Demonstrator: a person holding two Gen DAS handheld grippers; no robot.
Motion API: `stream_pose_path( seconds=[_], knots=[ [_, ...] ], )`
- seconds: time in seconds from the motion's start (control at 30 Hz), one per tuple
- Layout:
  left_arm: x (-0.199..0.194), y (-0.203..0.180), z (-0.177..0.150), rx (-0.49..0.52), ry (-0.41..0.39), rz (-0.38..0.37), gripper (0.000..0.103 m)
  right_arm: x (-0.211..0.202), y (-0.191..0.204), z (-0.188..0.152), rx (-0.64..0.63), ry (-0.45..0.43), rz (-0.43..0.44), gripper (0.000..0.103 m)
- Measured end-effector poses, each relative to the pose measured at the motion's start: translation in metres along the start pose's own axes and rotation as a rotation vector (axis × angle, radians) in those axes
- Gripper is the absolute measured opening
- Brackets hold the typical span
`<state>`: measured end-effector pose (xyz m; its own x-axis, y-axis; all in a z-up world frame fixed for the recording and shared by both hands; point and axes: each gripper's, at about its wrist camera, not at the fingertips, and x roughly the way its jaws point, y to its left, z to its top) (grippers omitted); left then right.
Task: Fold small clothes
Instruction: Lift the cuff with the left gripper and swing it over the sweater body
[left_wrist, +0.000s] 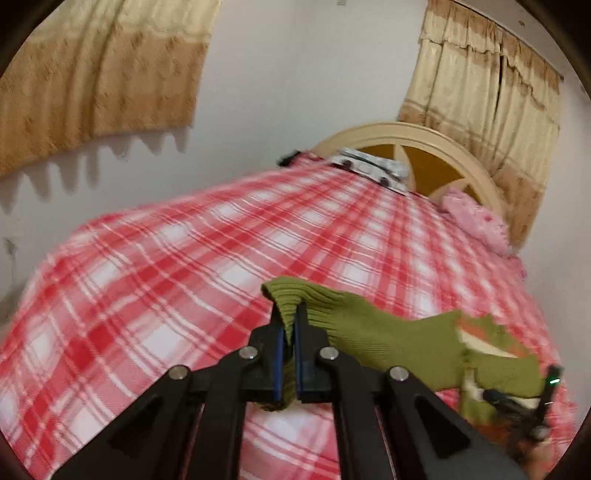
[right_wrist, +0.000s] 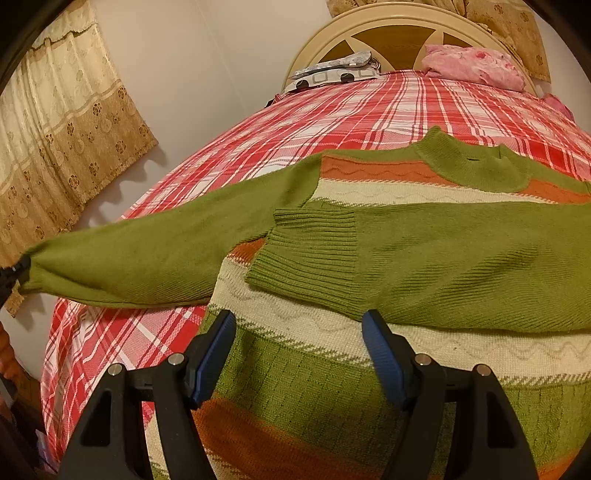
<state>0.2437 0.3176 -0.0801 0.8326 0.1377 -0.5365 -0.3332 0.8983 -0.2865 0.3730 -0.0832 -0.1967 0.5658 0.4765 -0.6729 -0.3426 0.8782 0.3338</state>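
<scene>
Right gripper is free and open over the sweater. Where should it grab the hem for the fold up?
Judging by the pose, take the sweater at its striped bottom edge, coming from the near side below the open right gripper; the folded sleeve covers the chest.

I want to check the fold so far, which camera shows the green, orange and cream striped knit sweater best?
The right wrist view: the green, orange and cream striped knit sweater lies spread across the bed, collar and both sleeves visible. The left wrist view shows only its cuff in the left gripper and a blurred part.
</scene>
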Motion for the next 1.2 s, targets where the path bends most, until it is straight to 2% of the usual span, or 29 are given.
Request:
stream_pose_path(
  seconds=[0.07, 0.23, 0.37, 0.63, 0.83, 1.2],
  knots=[
    [0.001, 0.000, 0.007, -0.045, 0.024, -0.055, 0.004, -0.004, -0.004, 0.000, 0.023, -0.017, 0.005, 0.071],
    [-0.012, -0.013, 0.024, -0.054, -0.001, -0.119, 0.004, -0.028, -0.012, 0.007, 0.078, -0.079, 0.002, 0.072],
    [-0.019, -0.037, 0.030, -0.001, -0.018, -0.145, 0.004, -0.047, -0.015, 0.009, 0.058, -0.086, -0.023, 0.072],
    [-0.031, -0.081, 0.046, 0.020, -0.058, -0.220, 0.004, -0.089, -0.037, 0.001, 0.119, -0.119, -0.042, 0.072],
    [-0.039, -0.133, 0.063, 0.085, -0.085, -0.275, 0.004, -0.120, -0.043, -0.007, 0.121, -0.155, -0.038, 0.072],
    [-0.052, -0.258, 0.076, 0.259, -0.124, -0.385, 0.004, -0.172, -0.067, -0.030, 0.149, -0.209, -0.052, 0.072]
  ],
)
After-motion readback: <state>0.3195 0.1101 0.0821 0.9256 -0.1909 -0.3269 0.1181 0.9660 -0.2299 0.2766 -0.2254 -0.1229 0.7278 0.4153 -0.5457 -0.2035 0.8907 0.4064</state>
